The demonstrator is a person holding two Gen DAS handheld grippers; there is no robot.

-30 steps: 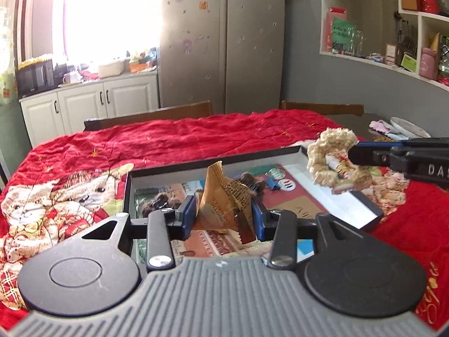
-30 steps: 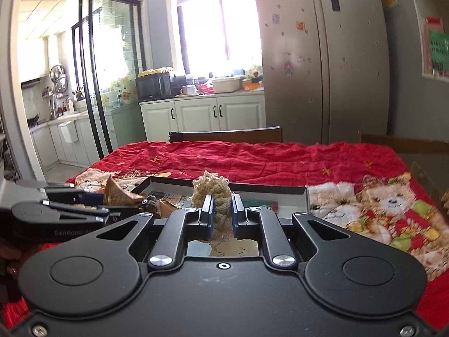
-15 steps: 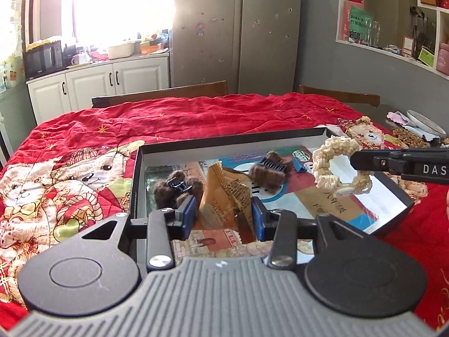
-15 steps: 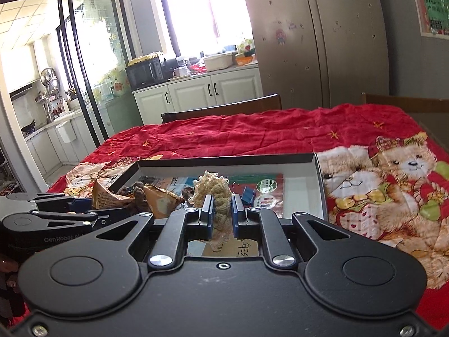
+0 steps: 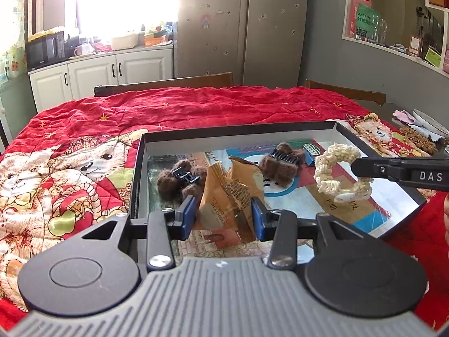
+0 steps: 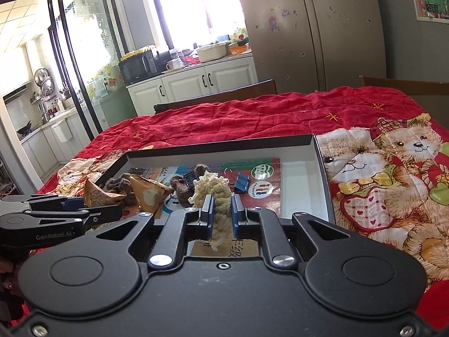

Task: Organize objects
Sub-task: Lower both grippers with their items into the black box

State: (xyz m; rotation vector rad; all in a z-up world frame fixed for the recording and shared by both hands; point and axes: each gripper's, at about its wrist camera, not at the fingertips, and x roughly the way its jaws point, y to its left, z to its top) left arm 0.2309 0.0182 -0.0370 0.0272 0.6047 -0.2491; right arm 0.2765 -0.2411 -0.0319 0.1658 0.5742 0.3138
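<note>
My left gripper [image 5: 224, 214] is clamped on a crumpled orange snack packet [image 5: 228, 196], its blue pads pressing the packet's two sides and holding it up over the near part of the box [image 5: 280, 129]. My right gripper [image 6: 220, 213] is closed tight on a cream crocheted scrunchie [image 6: 214, 193]; seen from the left side, the ring of the scrunchie hangs from the fingertips above the right half of the box, clear of its floor.

Just beyond the packet, inside the box, lie two brown fuzzy hair clips: one [image 5: 179, 181] toward the left wall, the other [image 5: 282, 163] further back and nearer the middle. A blue binder clip [image 6: 241, 182] sits behind them on the printed sheet that lines the floor.

The box is shallow, dark-rimmed and white-walled, and it rests on a red quilt [image 5: 196, 106] printed with teddy bears. Past the quilt's far edge are two wooden chair backs, then white cabinets [image 5: 112, 70] and a tall fridge [image 5: 241, 25].
</note>
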